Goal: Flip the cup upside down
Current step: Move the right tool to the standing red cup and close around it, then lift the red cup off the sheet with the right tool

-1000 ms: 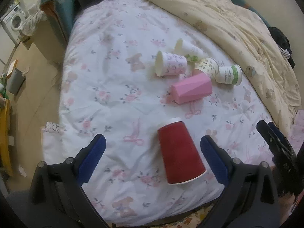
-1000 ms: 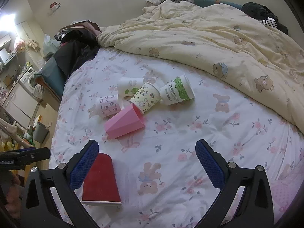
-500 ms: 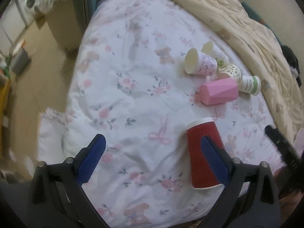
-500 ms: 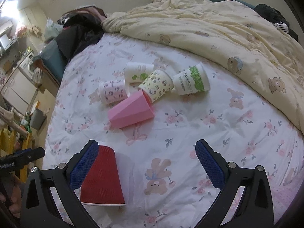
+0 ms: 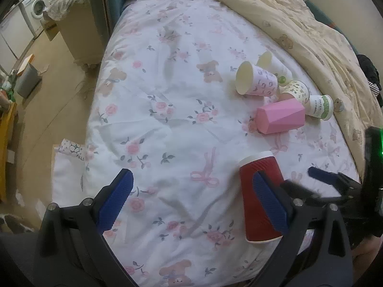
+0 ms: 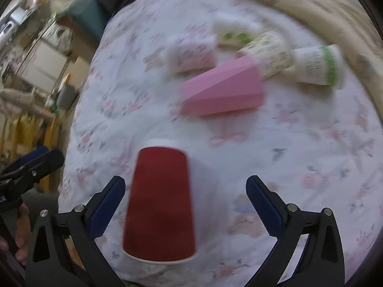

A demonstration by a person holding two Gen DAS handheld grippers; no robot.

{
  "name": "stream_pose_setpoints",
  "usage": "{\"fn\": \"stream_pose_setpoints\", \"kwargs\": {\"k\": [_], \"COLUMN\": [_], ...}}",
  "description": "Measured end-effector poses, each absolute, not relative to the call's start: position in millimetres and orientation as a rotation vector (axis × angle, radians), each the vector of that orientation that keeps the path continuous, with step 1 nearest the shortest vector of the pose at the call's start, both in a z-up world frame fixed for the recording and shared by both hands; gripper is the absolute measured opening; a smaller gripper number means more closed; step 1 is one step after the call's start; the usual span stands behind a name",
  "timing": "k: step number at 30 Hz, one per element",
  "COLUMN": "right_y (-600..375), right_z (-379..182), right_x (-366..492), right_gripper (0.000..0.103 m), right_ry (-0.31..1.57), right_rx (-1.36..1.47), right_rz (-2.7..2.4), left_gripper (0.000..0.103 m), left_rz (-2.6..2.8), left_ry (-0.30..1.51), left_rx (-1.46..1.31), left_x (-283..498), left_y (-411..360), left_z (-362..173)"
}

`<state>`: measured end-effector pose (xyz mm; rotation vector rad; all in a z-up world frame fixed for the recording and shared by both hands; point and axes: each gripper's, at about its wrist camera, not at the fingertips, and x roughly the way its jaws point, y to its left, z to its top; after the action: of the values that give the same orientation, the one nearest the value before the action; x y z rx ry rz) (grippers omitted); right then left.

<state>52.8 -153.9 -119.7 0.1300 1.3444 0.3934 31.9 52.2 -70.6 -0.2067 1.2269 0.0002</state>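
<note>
Red cup (image 6: 159, 205) standing inverted near the bed (image 5: 167, 110) edge, right claw (image 6: 185, 205) and left claw (image 5: 191, 203) both gaping wide, gripping nothing

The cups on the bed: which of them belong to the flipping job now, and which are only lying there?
Job:
red cup, mouth down on the bed sheet
right gripper, open around it
left gripper, open

Lying about:
pink cup, on its side
four paper cups, on their sides
</note>
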Motion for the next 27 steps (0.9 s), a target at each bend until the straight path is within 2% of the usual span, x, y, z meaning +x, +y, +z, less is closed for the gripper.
{"fn": "stream_pose_setpoints", "kwargs": {"k": [6, 13, 17, 27], "right_y": [-120.4, -131.4, -137.2, -125.2], "right_z": [-146.8, -159.3, -160.9, -177.1], "right_x": [57.6, 63.9, 67.5, 84.6], "right_gripper": [0.101, 0.097, 0.090, 0.090], "right_ry": [1.472, 1.533, 1.543, 1.658], "right_rx": [0.084, 0.173, 0.212, 0.260], "right_rz": [0.492, 0.473, 0.448, 0.486], "left_gripper": [0.099, 0.099, 0.099, 0.099], "left_rz": [0.027, 0.068, 0.088, 0.078], "left_ry": [1.235, 1.233, 1.230, 1.239], "left_rx": [-0.188, -0.205, -0.214, -0.206], "left_x": [34.4, 36.4, 39.2, 38.2], "left_y": [55.3, 67.7, 72.1, 70.5], "left_z": [-73.9, -75.5, -73.6, -73.4]}}
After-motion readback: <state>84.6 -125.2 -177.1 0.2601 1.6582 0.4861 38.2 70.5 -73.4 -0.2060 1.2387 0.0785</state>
